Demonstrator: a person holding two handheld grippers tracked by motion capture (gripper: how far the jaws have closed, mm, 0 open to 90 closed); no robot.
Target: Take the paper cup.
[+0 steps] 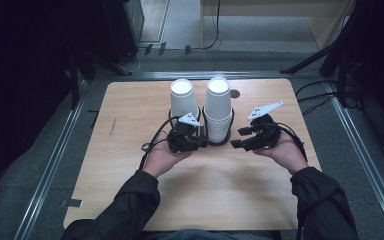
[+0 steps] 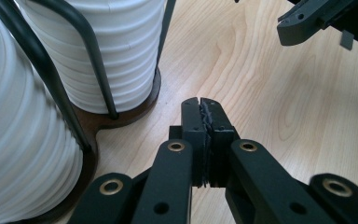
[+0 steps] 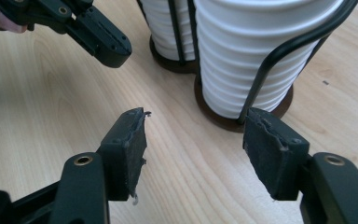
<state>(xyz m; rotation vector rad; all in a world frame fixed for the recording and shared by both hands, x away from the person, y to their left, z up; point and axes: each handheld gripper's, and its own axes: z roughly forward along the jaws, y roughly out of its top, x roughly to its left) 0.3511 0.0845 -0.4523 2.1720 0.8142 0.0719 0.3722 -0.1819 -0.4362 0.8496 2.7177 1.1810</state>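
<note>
In wire holder (image 1: 200,131): two cup stacks (image 1: 218,111); left tongs (image 2: 200,112) clenched empty, right tongs (image 3: 193,140) released.

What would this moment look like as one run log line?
left gripper: shut, empty, beside cup stacks | right gripper: open, empty, facing right cup stack | left cup stack: upright in wire holder | table: wooden

No readable text, label, brand or number appears anywhere.
</note>
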